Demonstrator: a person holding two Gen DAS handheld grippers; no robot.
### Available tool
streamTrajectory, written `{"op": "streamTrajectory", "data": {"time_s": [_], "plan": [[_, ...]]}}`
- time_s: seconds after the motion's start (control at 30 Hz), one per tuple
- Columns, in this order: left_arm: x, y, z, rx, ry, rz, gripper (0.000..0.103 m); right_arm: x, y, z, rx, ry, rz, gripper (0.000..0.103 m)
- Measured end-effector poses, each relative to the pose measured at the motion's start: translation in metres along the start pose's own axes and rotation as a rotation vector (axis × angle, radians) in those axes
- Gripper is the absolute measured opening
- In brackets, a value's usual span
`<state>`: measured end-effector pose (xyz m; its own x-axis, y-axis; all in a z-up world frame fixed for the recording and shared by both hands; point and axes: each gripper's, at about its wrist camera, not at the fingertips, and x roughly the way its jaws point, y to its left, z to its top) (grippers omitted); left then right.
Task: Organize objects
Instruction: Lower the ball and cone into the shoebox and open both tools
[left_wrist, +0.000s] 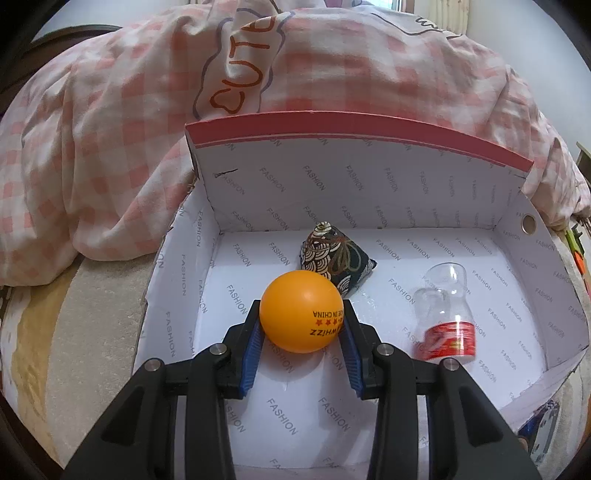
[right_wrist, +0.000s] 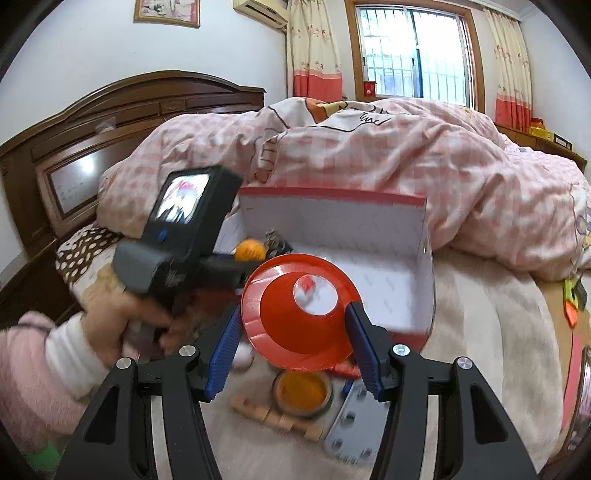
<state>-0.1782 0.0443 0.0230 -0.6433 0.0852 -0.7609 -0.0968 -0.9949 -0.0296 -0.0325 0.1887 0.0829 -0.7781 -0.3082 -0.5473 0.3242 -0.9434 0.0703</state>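
Observation:
My left gripper (left_wrist: 301, 319) is shut on an orange ping-pong ball (left_wrist: 301, 311) and holds it over the open white cardboard box (left_wrist: 354, 181) with a red rim. Inside the box lie a dark patterned pouch (left_wrist: 334, 254) and a small clear bottle with a red label (left_wrist: 445, 317) on its side. My right gripper (right_wrist: 293, 325) is shut on a red plastic cone (right_wrist: 299, 314), held in front of the box (right_wrist: 332, 218). The right wrist view also shows the left gripper's body and the ball (right_wrist: 250, 250) over the box.
The box sits on a bed with a beige blanket (right_wrist: 487, 317). A pink checked duvet (left_wrist: 110, 129) is heaped behind it. Below the cone lie a small dish of orange powder (right_wrist: 302, 393), a wooden block strip (right_wrist: 275, 417) and a grey perforated metal plate (right_wrist: 351, 428). Green and orange items (right_wrist: 571, 299) lie at right.

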Motion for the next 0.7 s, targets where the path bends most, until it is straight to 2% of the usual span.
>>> {"op": "streamTrajectory", "data": {"time_s": [0.2,0.33,0.5,0.7], "plan": [[-0.003,0.001,-0.006,-0.003,-0.015,-0.002,0.039,0.045,-0.023,0.027,0.057,0.078,0.007,0.058],[-0.005,0.0,-0.01,-0.004,-0.02,-0.002,0.039,0.079,-0.04,0.033,0.108,0.165,-0.012,0.058],[-0.006,-0.001,-0.013,-0.005,-0.02,-0.003,0.04,0.101,-0.046,0.036,0.096,0.216,-0.048,0.058],[-0.009,-0.007,-0.019,0.008,-0.014,-0.026,0.054,0.122,-0.047,0.044,0.072,0.255,-0.067,0.058]]}}
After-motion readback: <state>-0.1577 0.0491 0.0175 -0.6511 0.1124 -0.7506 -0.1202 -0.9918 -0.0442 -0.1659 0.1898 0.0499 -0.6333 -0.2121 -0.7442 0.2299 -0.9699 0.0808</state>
